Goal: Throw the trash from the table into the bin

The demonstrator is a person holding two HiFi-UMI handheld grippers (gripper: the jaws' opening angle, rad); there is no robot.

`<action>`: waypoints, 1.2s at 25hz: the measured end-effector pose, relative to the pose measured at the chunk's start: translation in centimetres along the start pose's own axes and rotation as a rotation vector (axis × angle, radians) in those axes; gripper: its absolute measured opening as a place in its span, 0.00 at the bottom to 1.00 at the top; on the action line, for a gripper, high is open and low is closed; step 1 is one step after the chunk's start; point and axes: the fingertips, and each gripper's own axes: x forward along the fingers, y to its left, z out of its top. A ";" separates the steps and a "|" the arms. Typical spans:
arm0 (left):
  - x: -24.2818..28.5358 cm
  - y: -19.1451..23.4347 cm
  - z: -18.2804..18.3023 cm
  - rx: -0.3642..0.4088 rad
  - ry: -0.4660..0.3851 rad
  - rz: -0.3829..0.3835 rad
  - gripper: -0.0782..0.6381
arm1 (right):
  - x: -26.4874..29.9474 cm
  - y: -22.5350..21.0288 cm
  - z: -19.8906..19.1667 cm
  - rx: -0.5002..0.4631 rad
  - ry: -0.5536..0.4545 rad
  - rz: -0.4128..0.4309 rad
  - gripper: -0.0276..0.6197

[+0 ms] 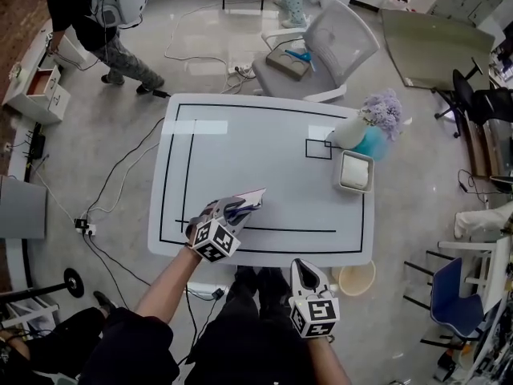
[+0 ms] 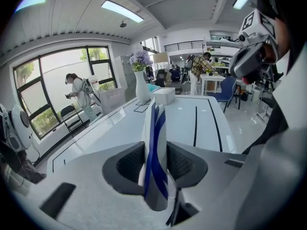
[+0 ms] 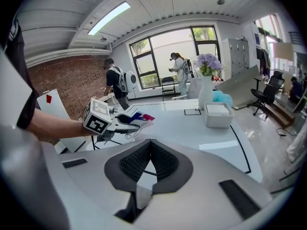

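White and glossy, the rectangular table with black line markings (image 1: 256, 147) is stretching away ahead of both claws. Its near edge is lying under the left gripper (image 1: 239, 212) and just ahead of the right gripper (image 3: 150, 143). Beyond the table's far edge, well apart from both grippers, a grey swivel chair (image 1: 337, 42) is standing. A round beige bin (image 1: 361, 266) is sitting on the floor just beside the right gripper, on its outer side, near the table's near right corner. Far ahead of the right gripper, by the table's right edge, a white vase of pale purple flowers (image 1: 353, 127) is standing upright. A white square box (image 1: 355, 171) is lying just on the near side of the vase.

The left gripper is being held above the near left part of the table, angled downward. Its jaws are clamping narrowly on a flat white, blue and red wrapper (image 2: 154, 128). The wrapper is standing on edge between the pads, sticking out past the fingertips, and in the right gripper view it is showing lifted clear of the tabletop. The right gripper is hovering off the table's near edge, over the person's lap. Its jaws are meeting at the tips with nothing between them. The left gripper and its wrapper are showing off to its left.
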 end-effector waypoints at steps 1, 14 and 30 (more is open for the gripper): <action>-0.3 -0.2 0.2 -0.012 -0.010 0.002 0.29 | 0.0 0.1 0.0 -0.001 -0.002 0.001 0.06; -1.5 -4.7 3.9 -0.047 -0.110 -0.058 0.29 | -1.0 0.2 -0.7 0.034 -0.041 -0.040 0.06; 1.4 -12.6 11.2 -0.041 -0.136 -0.120 0.29 | -7.7 -7.2 -2.8 0.133 -0.134 -0.109 0.06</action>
